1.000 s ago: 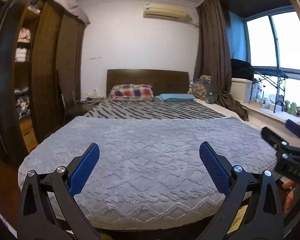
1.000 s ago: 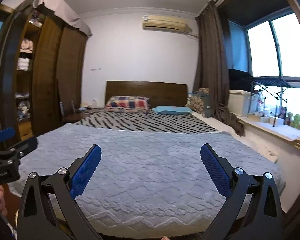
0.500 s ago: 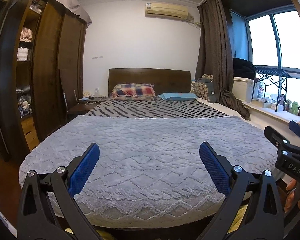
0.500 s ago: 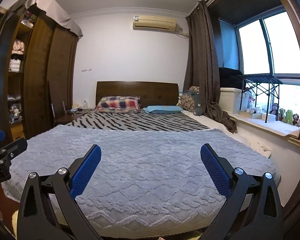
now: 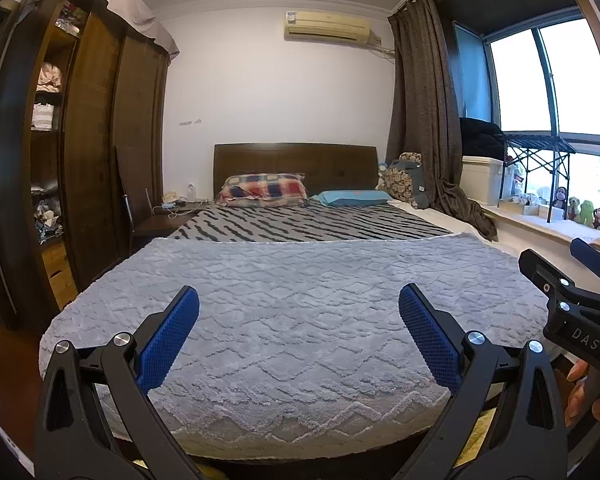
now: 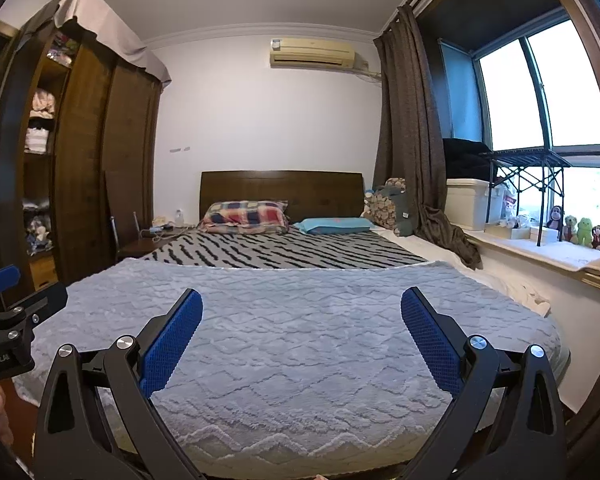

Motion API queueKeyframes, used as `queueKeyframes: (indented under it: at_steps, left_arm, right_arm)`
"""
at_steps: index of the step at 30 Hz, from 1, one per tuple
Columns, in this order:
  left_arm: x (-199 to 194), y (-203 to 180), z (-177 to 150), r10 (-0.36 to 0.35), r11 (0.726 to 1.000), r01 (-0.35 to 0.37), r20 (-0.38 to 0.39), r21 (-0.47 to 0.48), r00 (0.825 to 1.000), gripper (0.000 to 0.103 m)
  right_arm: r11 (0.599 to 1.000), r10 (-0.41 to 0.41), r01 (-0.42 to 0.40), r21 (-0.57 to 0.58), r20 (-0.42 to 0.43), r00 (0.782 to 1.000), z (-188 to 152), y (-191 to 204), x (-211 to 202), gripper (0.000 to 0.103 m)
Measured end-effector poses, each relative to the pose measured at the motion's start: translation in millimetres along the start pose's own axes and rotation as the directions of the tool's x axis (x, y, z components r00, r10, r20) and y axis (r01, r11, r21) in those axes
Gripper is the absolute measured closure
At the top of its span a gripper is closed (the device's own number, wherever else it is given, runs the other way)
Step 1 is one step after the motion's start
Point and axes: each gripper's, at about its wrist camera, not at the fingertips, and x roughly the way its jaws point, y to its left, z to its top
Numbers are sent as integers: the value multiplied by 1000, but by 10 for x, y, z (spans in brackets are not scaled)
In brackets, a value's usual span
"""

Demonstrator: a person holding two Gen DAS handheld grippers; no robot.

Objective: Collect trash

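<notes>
Left wrist view, left gripper (image 5: 299, 336) fingers spread wide, empty, over grey blanket (image 5: 300, 304), right gripper (image 6: 302, 338) same, no trash visible

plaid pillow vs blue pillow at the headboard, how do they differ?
Colour: the plaid pillow is checked red, blue and cream; the blue pillow is plain light blue.
Bulk: the plaid pillow looks plump and taller; the blue pillow lies flatter.
Place: the plaid pillow is nearer the wardrobe side; the blue pillow is nearer the window side.
Both sit at the head of the bed, against the wooden headboard.
</notes>
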Motion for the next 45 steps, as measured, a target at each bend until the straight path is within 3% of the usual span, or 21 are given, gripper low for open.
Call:
queueKeyframes:
  at_steps: [45]
  left_arm:
    - [-21,-18,19,43,999,-43,-7,0,999,8]
  right_arm:
    - [1000,-12,12,19,-3,1000,-7,49,-17,3]
